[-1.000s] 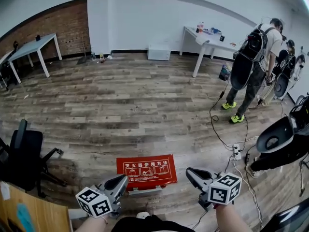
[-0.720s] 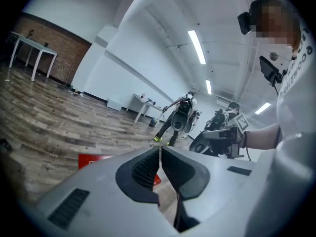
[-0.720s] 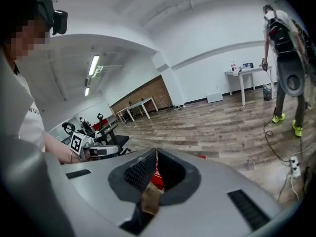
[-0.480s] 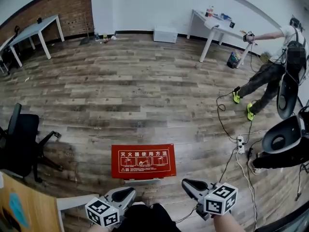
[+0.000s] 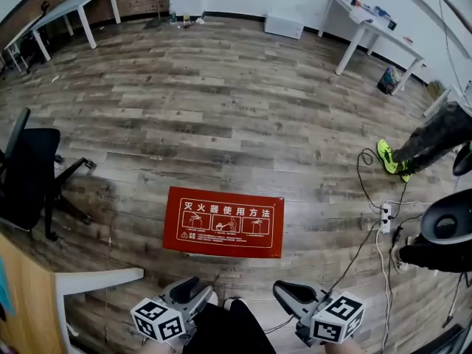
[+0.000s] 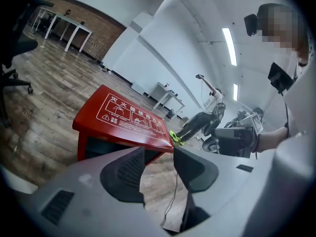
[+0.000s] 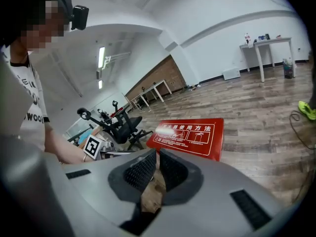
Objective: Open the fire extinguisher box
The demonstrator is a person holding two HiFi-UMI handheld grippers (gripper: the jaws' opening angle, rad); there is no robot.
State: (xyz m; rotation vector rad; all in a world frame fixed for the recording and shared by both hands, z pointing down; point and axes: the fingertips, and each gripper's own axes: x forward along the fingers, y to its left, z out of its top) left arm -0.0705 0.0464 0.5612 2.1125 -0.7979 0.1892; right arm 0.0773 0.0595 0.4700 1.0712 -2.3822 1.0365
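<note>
The red fire extinguisher box (image 5: 225,221) stands on the wood floor, its top printed with white instruction pictures, and it is shut. It also shows in the left gripper view (image 6: 123,117) and the right gripper view (image 7: 190,135). My left gripper (image 5: 193,286) hovers just short of the box's near side; its jaws (image 6: 159,154) have just been opening and stand apart with nothing between them. My right gripper (image 5: 284,290) hangs level with it to the right, apart from the box, its jaws (image 7: 157,152) shut and empty.
A black office chair (image 5: 29,175) stands at the left. A wooden desk edge (image 5: 22,301) and a white rail (image 5: 96,280) lie at the lower left. A power strip with cables (image 5: 385,216), a black round device (image 5: 446,231) and a person's leg (image 5: 424,142) are at the right.
The view has tipped down and the box now looks larger and nearer. Both grippers have sunk toward the floor. The left jaws have opened.
</note>
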